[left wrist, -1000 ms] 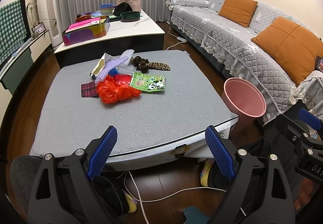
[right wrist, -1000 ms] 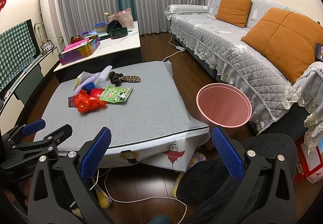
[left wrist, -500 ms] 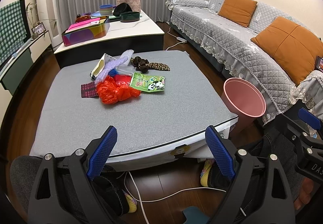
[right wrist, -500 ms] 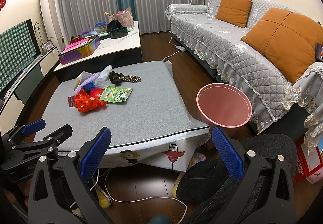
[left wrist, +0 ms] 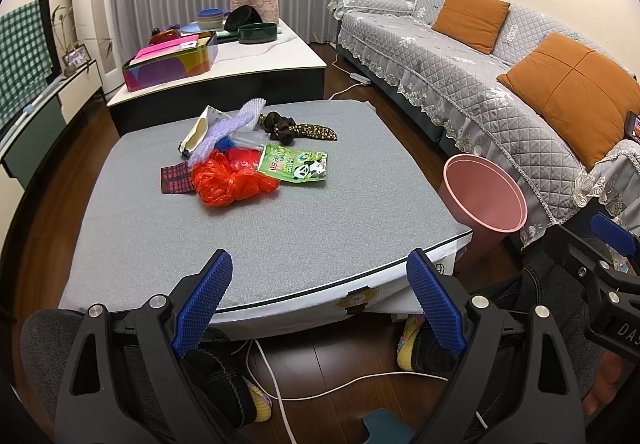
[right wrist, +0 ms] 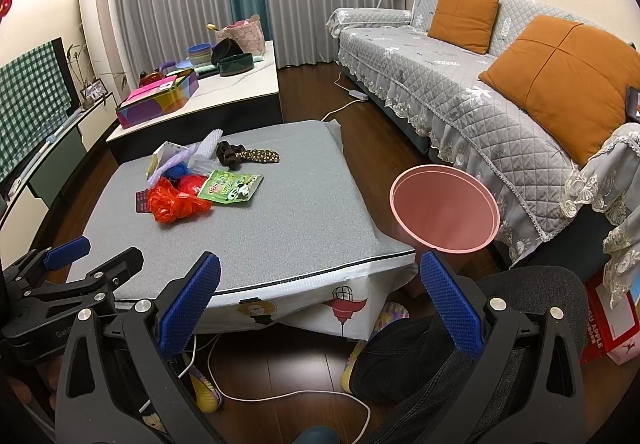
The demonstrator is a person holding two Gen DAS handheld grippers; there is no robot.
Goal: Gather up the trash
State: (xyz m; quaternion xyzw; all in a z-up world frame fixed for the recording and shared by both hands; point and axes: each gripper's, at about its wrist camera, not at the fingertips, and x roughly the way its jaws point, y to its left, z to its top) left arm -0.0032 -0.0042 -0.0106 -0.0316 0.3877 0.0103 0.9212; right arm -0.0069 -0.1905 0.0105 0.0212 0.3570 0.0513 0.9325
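Observation:
A pile of trash lies on the far left part of the grey table (left wrist: 280, 236): an orange plastic bag (left wrist: 228, 183) (right wrist: 174, 203), a green panda packet (left wrist: 294, 165) (right wrist: 232, 189), a dark red wrapper (left wrist: 175, 179), a purple-white wrapper (left wrist: 224, 131) and a brown scrunchie (left wrist: 296, 129) (right wrist: 244, 155). A pink bin (left wrist: 484, 199) (right wrist: 444, 213) stands on the floor right of the table. My left gripper (left wrist: 320, 302) is open and empty, below the table's near edge. My right gripper (right wrist: 320, 304) is open and empty, also at the near edge.
A grey sofa (right wrist: 460, 83) with orange cushions runs along the right. A white low table (left wrist: 224, 59) with a colourful box and bowls stands behind. Cables (right wrist: 296, 396) and the person's legs lie on the wooden floor below. A red box (right wrist: 608, 328) sits at right.

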